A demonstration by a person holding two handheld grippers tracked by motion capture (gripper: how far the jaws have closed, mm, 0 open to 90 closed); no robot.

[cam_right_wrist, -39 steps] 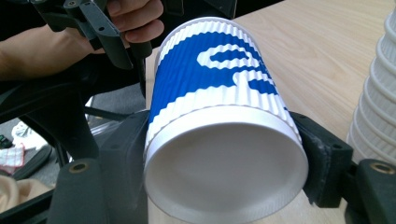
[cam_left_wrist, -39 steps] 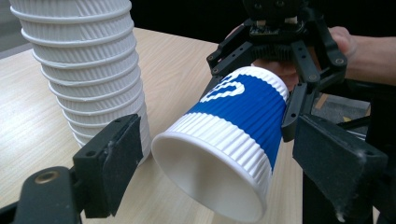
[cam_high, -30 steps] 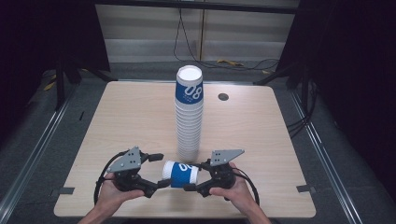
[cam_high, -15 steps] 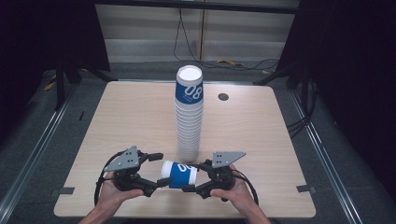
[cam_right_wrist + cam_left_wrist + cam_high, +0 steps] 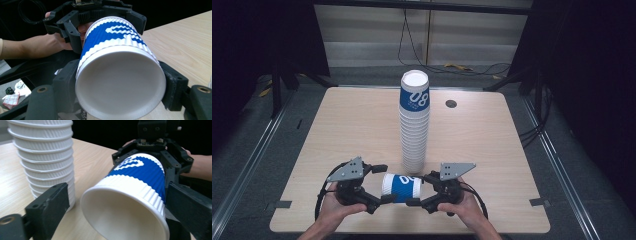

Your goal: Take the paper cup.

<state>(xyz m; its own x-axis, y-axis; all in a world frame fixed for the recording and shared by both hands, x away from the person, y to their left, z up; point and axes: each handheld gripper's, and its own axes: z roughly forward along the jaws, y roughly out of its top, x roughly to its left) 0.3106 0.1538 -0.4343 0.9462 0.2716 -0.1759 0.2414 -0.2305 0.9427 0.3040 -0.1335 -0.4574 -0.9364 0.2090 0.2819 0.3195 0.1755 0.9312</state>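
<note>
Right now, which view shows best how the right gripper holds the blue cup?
Right gripper view: both jaws press the blue cup's closed base end. High view shows it lying sideways between the grippers; left gripper view shows its open mouth.

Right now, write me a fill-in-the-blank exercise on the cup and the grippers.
1. The cup lies on its ____ between the grippers.
2. The right gripper is shut on the cup's ____ end.
3. The left gripper, at the cup's rim, is ____.
4. Behind the cup rises a tall ____ of cups.

Missing words: side; bottom; open; stack
</note>
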